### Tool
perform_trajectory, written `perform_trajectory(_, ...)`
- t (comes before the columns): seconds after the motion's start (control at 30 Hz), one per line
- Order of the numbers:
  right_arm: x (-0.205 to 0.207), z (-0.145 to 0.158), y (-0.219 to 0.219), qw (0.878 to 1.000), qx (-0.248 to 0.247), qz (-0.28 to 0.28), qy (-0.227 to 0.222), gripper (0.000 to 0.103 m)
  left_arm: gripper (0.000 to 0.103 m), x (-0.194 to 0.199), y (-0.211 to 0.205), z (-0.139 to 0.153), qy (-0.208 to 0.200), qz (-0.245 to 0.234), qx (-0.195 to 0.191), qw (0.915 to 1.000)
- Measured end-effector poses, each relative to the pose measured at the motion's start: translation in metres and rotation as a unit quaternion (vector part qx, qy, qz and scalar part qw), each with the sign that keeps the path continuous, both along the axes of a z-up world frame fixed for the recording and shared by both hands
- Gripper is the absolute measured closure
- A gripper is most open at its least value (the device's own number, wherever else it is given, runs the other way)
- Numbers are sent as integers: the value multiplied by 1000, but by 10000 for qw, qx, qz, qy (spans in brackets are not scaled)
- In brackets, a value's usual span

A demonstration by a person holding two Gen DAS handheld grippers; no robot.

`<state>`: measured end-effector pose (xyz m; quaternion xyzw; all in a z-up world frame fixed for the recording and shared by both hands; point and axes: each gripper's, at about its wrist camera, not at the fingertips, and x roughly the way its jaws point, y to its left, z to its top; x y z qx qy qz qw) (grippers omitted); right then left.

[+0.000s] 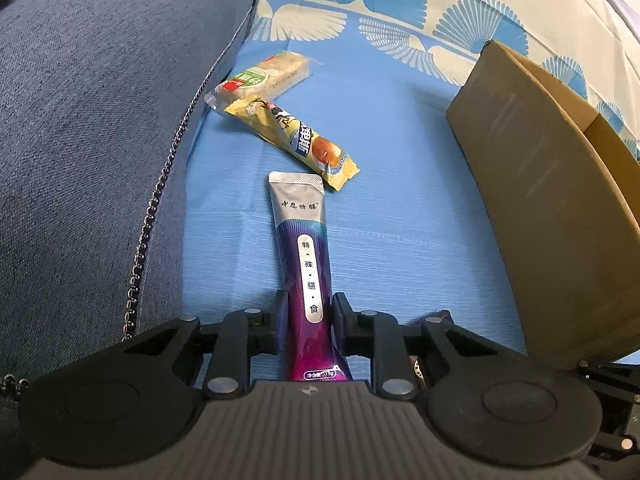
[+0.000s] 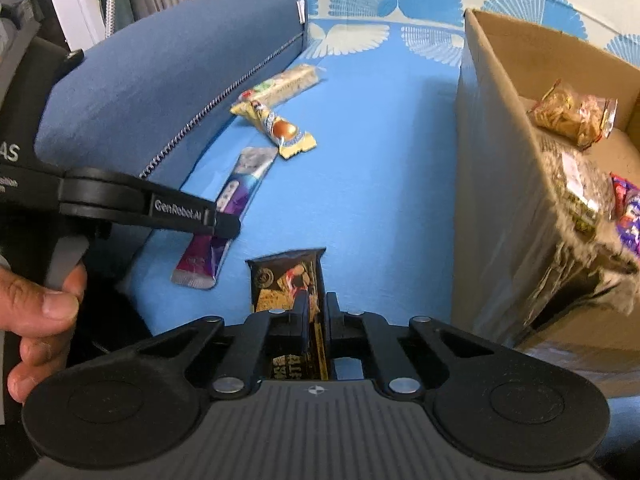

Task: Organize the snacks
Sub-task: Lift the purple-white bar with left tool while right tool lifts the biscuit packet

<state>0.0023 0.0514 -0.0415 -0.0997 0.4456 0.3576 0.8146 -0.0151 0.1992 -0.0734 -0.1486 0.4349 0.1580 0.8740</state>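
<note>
My left gripper (image 1: 308, 320) is shut on a long purple and silver sachet (image 1: 302, 248), which points forward over the blue bedsheet (image 1: 400, 200). The right wrist view shows that gripper (image 2: 218, 222) and sachet (image 2: 236, 196) from the side. My right gripper (image 2: 316, 312) is shut on a black and gold snack packet (image 2: 286, 280), left of the cardboard box (image 2: 500, 200). A yellow snack bar (image 1: 292, 140) and a green-labelled cracker pack (image 1: 264, 76) lie ahead by the cushion; both show in the right wrist view too: the bar (image 2: 276, 126), the pack (image 2: 284, 84).
A blue cushion (image 1: 100, 140) fills the left side. The open cardboard box (image 1: 540, 180) stands on the right; inside it lie a pack of fried snacks (image 2: 572, 114) and other packets (image 2: 628, 212). A hand (image 2: 40, 308) holds the left gripper's handle.
</note>
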Motion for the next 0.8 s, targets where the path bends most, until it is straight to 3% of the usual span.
perform_trajectory(0.07, 0, 1, 1, 10000, 52, 6, 4, 89, 78, 0, 0, 0, -4, 4, -15, 10000)
perform_trajectory(0.13, -1, 3, 1, 9999, 169, 29, 9, 64, 77, -1, 1, 0, -6, 15, -46, 10000)
perform_trajectory(0.2, -3, 5, 2, 9997, 219, 68, -29, 49, 77, -1, 1, 0, -10, 26, -58, 10000)
perform_trajectory(0.23, -4, 5, 4, 9997, 224, 129, -31, 47, 77, -1, 1, 0, -9, 20, -55, 10000)
perform_trajectory(0.47, -14, -13, 18, 9980, -371, 491, -165, 47, 63, 2, -3, -1, 45, -140, 14, 9999)
perform_trajectory(0.6, -19, -12, 19, 9964, -486, 580, -393, 62, 63, 4, -7, -2, 89, -180, 129, 9997)
perform_trajectory(0.8, -15, -4, 12, 9979, -284, 339, -473, 62, 76, 5, -10, -2, 123, -169, 286, 9994)
